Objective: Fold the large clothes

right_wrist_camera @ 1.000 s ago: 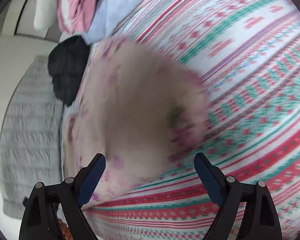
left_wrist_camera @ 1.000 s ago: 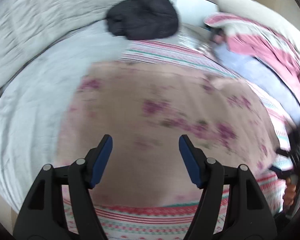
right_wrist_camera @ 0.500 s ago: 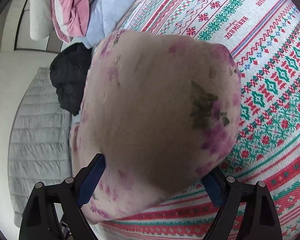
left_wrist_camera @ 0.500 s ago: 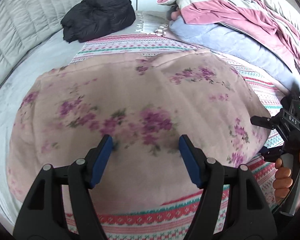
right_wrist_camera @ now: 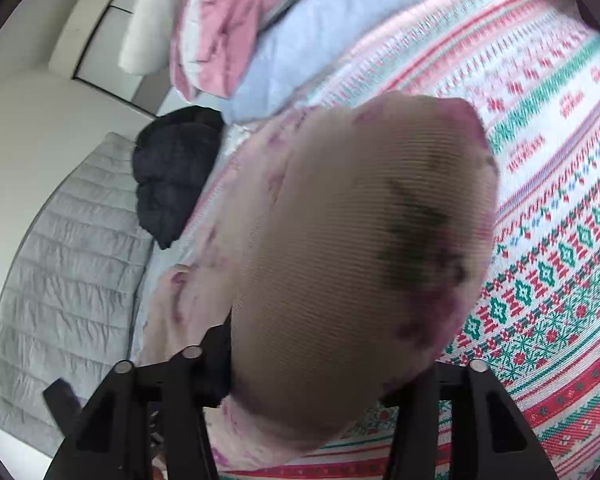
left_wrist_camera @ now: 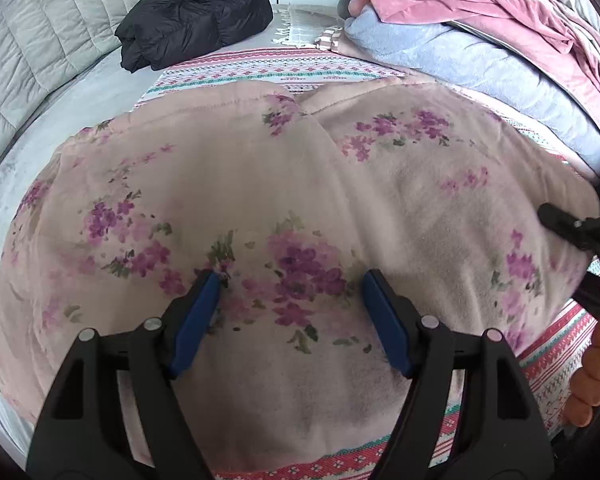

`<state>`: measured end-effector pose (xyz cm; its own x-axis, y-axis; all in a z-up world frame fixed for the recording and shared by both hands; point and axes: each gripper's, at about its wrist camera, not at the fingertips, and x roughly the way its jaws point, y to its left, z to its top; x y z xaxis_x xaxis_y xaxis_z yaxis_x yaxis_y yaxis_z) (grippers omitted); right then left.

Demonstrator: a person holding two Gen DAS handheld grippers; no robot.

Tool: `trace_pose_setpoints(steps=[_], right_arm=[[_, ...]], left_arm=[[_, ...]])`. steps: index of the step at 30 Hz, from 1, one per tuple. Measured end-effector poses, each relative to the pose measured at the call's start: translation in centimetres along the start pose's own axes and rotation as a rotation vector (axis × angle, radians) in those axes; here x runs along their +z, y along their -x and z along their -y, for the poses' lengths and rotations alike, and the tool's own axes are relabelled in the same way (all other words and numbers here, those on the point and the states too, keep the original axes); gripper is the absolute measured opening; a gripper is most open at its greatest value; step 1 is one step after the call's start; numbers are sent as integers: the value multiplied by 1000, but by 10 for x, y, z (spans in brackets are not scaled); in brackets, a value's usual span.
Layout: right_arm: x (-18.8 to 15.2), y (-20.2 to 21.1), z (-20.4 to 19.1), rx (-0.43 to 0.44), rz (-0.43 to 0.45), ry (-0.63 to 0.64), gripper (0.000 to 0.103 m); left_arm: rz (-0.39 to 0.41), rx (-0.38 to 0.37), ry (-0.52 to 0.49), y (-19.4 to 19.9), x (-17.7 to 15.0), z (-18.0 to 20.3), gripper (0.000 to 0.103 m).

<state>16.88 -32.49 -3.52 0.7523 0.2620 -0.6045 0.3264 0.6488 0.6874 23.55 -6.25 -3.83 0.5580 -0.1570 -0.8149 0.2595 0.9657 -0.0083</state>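
A large pink fleece garment (left_wrist_camera: 260,184) with purple flowers lies spread on the bed, with an overlapping flap running up its middle. My left gripper (left_wrist_camera: 290,292) is open, its blue pads (left_wrist_camera: 196,320) resting low on the cloth near a flower cluster. The right gripper (left_wrist_camera: 580,236) shows at the garment's right edge, held by a hand. In the right wrist view a blurred bulge of the garment (right_wrist_camera: 360,260) fills the space between the fingers of my right gripper (right_wrist_camera: 320,364) and hides the pads; the jaws stand wide.
A red, green and white patterned blanket (right_wrist_camera: 560,160) covers the bed. A black puffer jacket (left_wrist_camera: 196,12) lies at the back left. Blue and pink bedding (left_wrist_camera: 460,40) is piled at the back right. A grey quilted headboard (left_wrist_camera: 28,40) stands to the left.
Both grippers have moved in closer to the garment. The left one has dropped onto the cloth; the garment's corner now bulges up between the right fingers and covers their pads.
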Motion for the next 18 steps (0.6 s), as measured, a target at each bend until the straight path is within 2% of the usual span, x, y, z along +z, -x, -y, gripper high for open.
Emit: trace_pose_setpoints(steps=[3,7,11,15,18], right_arm=[[-3,3,5,0,0,-14,50],[-4,-9,29,9,-58,-149,61],[-5,-18,32,-8,-85,-160,66],[-5,-19,28,-15,-70,-133,67],[-6,-12,14,-26,-33,-42,57]], left_arm=[[1,6,-5,-1,0,1,75],[4,19,-17,-2,-2,4,76],[11,41,-30,-4,-2,9,76],[9,45,-27,-5,-2,8,76],[9,51,-29,-5,-1,10,76]])
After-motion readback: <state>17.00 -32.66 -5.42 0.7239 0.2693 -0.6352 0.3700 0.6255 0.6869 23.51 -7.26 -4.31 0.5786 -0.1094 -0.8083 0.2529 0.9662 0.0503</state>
